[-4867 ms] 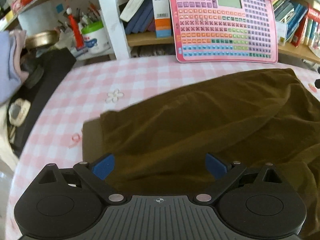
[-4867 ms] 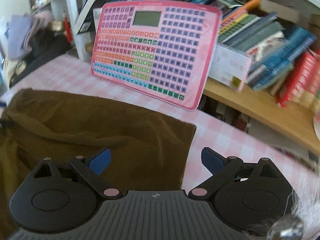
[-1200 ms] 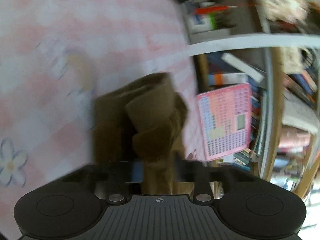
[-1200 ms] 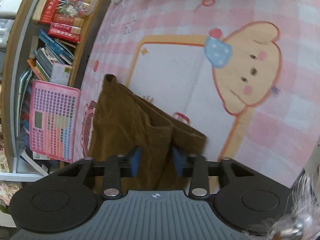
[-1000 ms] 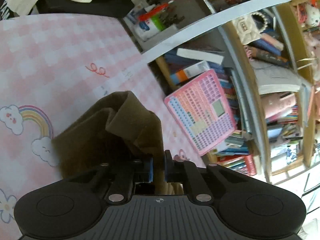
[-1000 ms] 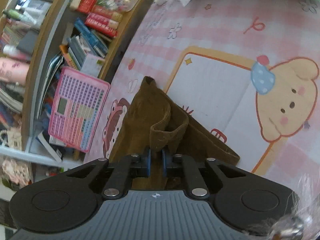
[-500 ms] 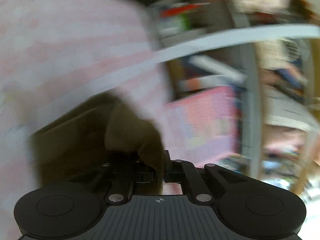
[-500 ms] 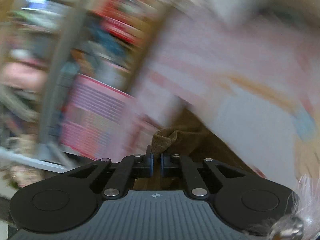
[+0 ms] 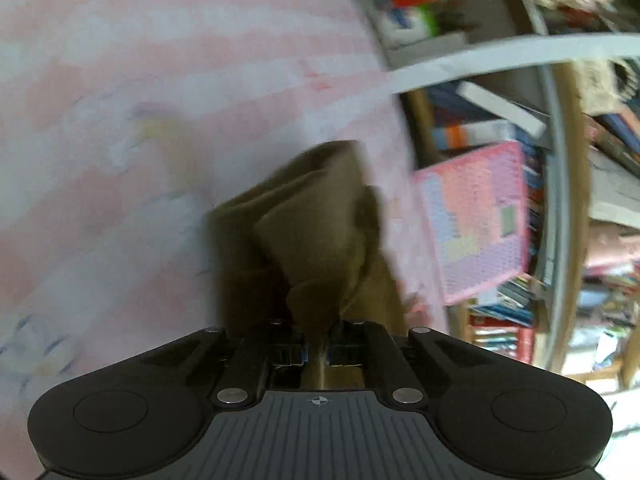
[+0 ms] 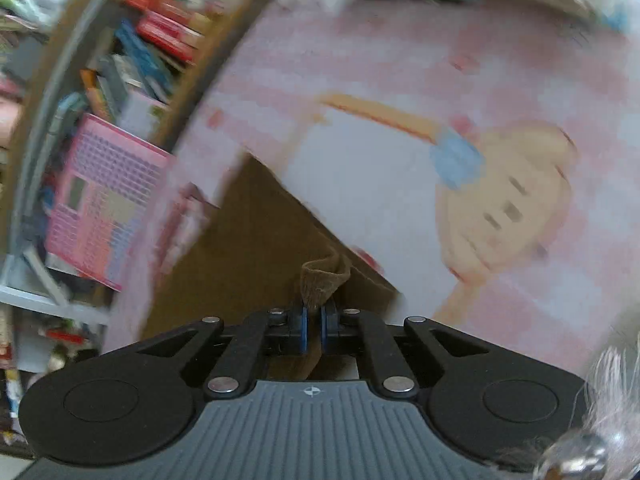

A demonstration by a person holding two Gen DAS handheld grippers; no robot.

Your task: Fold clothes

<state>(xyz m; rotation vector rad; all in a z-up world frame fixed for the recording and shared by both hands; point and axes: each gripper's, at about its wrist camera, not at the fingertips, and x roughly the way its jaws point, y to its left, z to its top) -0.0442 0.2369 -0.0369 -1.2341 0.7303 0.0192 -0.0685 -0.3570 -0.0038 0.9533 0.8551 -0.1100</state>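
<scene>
Between the jaws of our left gripper we have a pinch of the brown garment; the blue pads are drawn almost together, with only the thickness of the cloth between them. Just past the fingertips the fabric bunches into soft rolls and drapes away ahead of the jaws. Beyond that lies the pink checked tablecloth, and far off to the right of the jaws a pink keyboard toy leans at the bookshelf.

Our right gripper is likewise closed down tight on the same garment, with a curled hem edge standing up right between the pads. Ahead and to the left of these jaws the cloth spreads in a flatter sheet toward the tablecloth, whose cartoon print sits ahead and to the right; the keyboard toy is far left.

We judge this cloth light, limp and faintly napped, so it should not slip from rubber pads, but it has no stiffness: it will sag and fold wherever we do not support it. We think the best holds are hems and corners, one in each gripper and kept well apart, so the span between hangs taut. The bunch in our left jaws looks like several layers, which may drop unevenly.
</scene>
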